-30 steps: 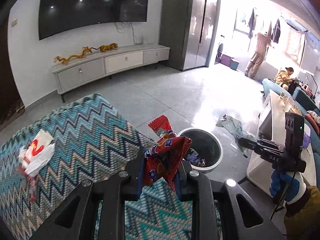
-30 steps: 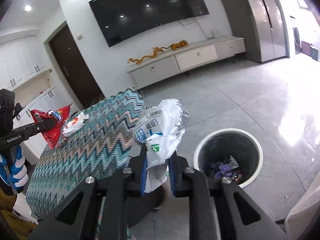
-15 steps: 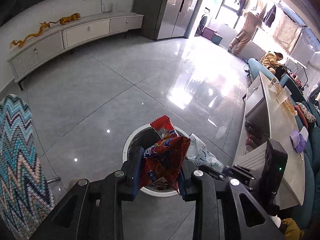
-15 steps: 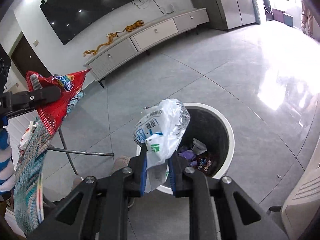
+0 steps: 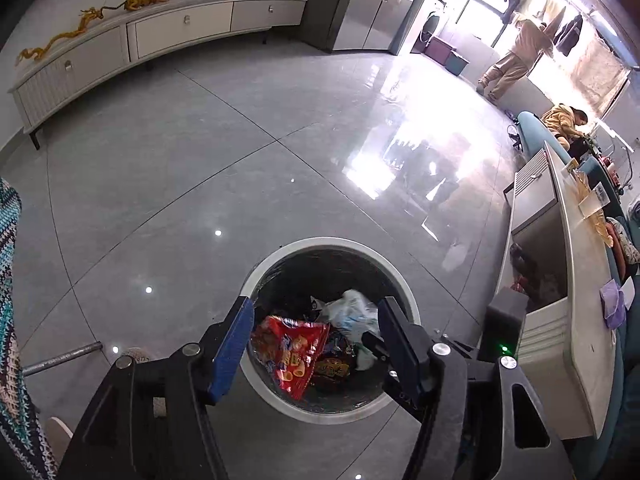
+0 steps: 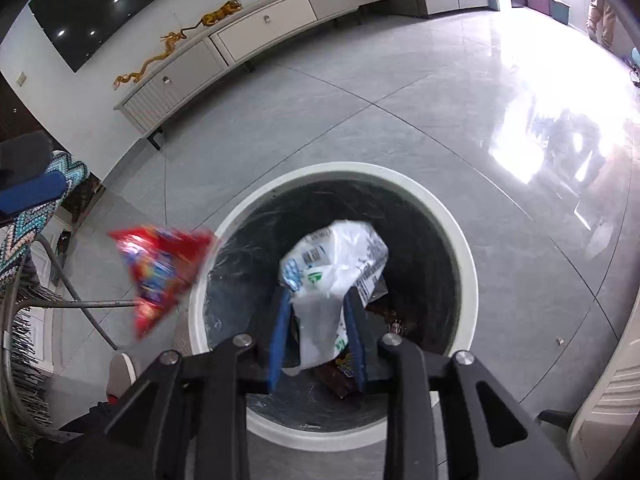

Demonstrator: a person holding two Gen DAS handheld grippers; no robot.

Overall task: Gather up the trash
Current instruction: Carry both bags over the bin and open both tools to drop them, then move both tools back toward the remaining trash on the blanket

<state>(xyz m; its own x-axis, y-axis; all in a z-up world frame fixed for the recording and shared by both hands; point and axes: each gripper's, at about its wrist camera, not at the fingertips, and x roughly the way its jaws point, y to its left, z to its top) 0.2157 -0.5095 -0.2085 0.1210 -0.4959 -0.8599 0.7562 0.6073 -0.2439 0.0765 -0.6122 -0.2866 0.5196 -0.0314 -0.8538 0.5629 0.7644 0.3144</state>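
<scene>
The red wrapper (image 6: 160, 268) is a crinkly snack bag with bright print on it. In the right wrist view it's a blur in the air by the left rim of the bin (image 6: 440, 208), touching nothing. From the left wrist view it (image 5: 294, 350) looks like it's over the stuff inside the bin (image 5: 332, 242). The left gripper (image 5: 316, 332) is spread wide and opening, with its blue pads clear of the bag.

The white bag (image 6: 334, 276) is thin plastic with blue and green print and a barcode. It sits between the fingers of the right gripper (image 6: 316, 332), which are opening; can't tell if the pads are touching it or not. It's right over the bin mouth.

The bin is round with a white rim and black liner, and there are dark wrappers at the bottom.

Around it: shiny grey tile floor (image 5: 200, 152), a zigzag cloth (image 6: 40, 216) on a metal-legged table on the left, a long low cabinet (image 6: 260, 32) with a gold dragon (image 6: 180, 36) on top. Nothing's blocking the bin opening.
</scene>
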